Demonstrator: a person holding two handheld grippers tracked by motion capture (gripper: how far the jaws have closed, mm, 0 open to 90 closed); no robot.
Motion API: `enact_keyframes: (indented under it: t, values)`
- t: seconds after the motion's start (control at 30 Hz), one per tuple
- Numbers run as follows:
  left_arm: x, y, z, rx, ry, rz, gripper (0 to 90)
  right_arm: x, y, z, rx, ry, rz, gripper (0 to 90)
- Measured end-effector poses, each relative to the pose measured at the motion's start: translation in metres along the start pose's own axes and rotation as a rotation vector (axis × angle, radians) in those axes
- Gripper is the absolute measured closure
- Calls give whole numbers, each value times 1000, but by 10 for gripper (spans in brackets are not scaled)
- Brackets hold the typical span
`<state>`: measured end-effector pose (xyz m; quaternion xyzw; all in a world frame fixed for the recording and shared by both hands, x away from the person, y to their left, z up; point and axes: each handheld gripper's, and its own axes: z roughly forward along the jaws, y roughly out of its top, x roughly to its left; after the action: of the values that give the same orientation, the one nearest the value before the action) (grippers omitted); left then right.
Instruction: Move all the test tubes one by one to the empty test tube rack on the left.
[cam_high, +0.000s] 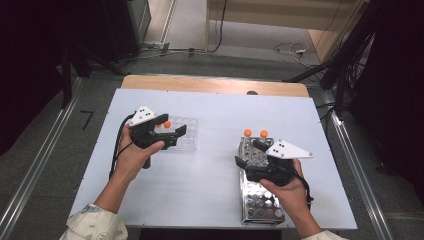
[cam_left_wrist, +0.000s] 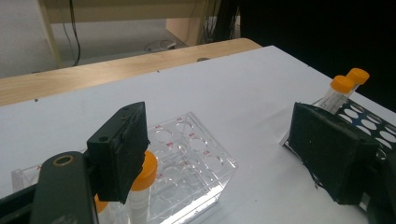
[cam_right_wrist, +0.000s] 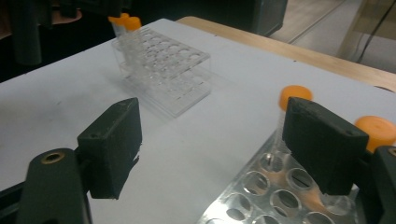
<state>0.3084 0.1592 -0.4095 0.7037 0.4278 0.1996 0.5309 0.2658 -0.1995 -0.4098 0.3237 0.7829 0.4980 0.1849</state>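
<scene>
At centre left of the high view, the left gripper is held open over the clear rack, an orange-capped tube standing just beside one jaw, ungripped. At lower right, the right gripper is held open over the metal rack, beside two orange-capped tubes. Both racks are set on a white table; grey floor and cables are seen beyond.

A clear plastic rack with rows of round holes sits flat on the white table. At the rack's left end two orange-capped tubes stand upright in its holes. Well apart to the rack's right lies a longer rack, also flat on the table, its top a plate of round holes. Two more clear tubes with orange caps stand upright at the far end of this rack, side by side, just beside each other.
</scene>
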Motion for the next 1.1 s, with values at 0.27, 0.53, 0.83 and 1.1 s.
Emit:
enact_keyframes:
  t: [0.27, 0.53, 0.83, 1.1]
  values:
    - [-6, 2, -2, -1, -8, 3, 197, -23, -9, -3, -18, -87, 44, 169]
    - [-7, 3, -2, 5, -6, -3, 196, -47, -22, 4, -6, -164, 80, 156]
    - [-9, 2, -2, 10, -12, -1, 196, -67, -32, 22, -15, -183, 85, 235]
    - [-9, 2, -2, 13, -14, -2, 196, -74, -36, 32, -10, -178, 75, 382]
